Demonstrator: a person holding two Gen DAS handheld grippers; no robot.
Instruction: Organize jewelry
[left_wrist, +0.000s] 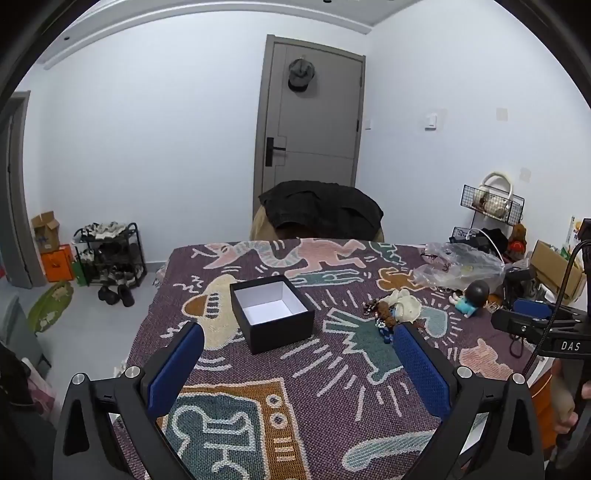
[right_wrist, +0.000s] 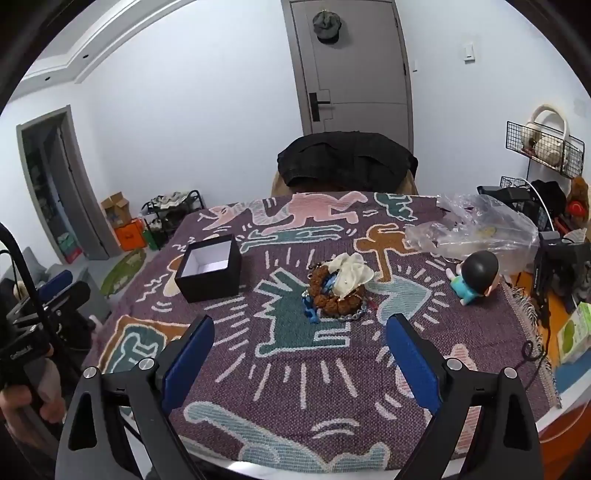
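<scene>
Hovering above the patterned cloth (right_wrist: 332, 373), both grippers (left_wrist: 297, 363) (right_wrist: 299, 354) spread wide and empty. Lying heaped mid-table, jewelry pile (right_wrist: 338, 291), just right of open box (right_wrist: 208, 267); probably awaiting transfer into it. Standing apart at right, figurine (right_wrist: 474, 280).

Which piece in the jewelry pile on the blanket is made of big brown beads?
The beaded bracelet, a ring of large brown beads; the others are a silver chain and a blue charm.
</scene>
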